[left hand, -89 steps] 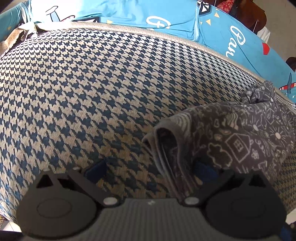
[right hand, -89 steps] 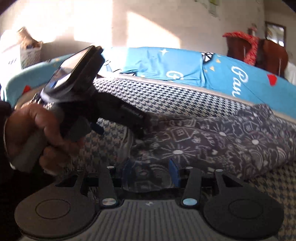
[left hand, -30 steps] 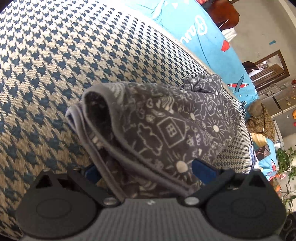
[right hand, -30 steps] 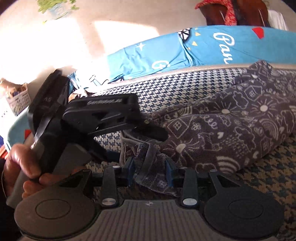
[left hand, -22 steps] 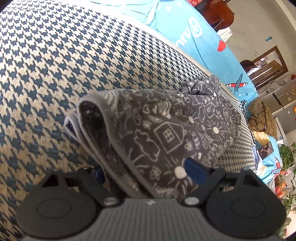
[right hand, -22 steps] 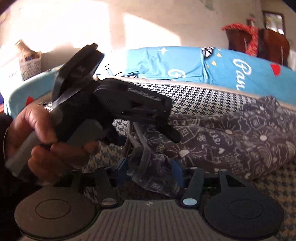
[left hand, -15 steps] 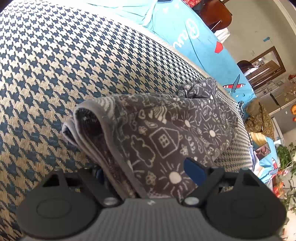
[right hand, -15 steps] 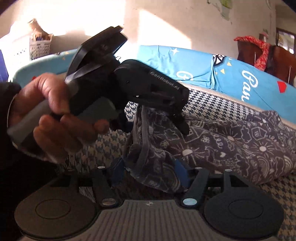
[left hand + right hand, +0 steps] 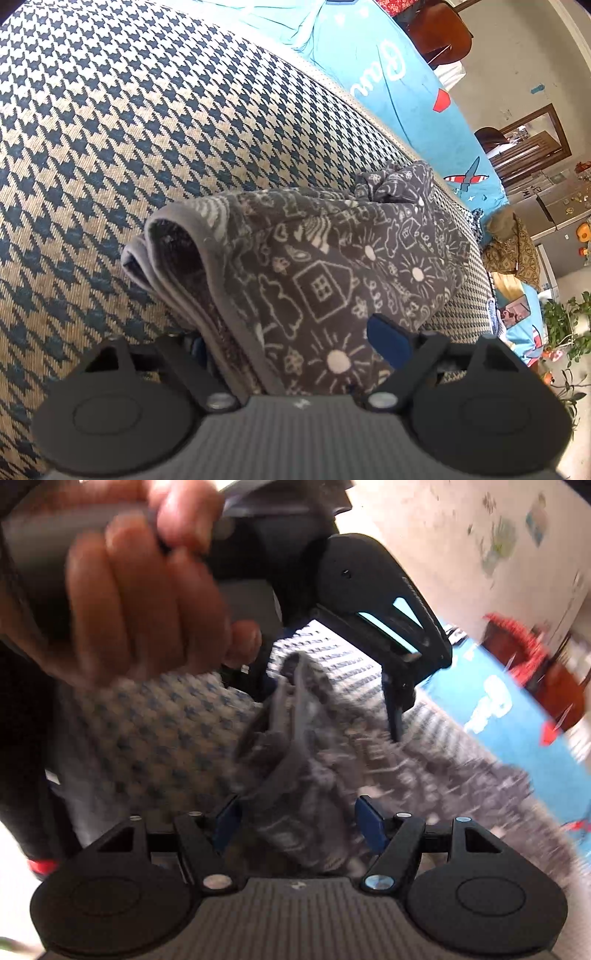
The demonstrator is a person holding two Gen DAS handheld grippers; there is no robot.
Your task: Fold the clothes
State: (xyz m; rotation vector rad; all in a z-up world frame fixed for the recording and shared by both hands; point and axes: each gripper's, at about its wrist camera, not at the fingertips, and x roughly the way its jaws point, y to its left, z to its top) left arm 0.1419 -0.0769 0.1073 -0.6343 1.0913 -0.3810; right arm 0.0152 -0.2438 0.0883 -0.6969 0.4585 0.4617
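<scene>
A grey garment (image 9: 332,273) printed with white houses and suns lies folded into a thick bundle on the houndstooth cushion (image 9: 110,122). My left gripper (image 9: 291,341) has its jaws apart around the bundle's near end, with cloth filling the gap. In the right wrist view the picture is blurred: my right gripper (image 9: 297,821) has its blue pads apart with a bunch of the garment (image 9: 295,775) between them. The left gripper's body (image 9: 369,590) and the hand holding it (image 9: 129,590) fill the upper left, its fingers over the same end of the cloth.
A blue bedsheet (image 9: 388,74) with white lettering and plane prints lies behind the cushion. A brown wooden chair (image 9: 439,33) stands beyond it. A mirror (image 9: 528,144), shelves and green plants (image 9: 561,325) are at the far right.
The left gripper has stayed around the bundle's end with little shift. The right gripper has opened wider and swung fast, so the left hand now looms close above it.
</scene>
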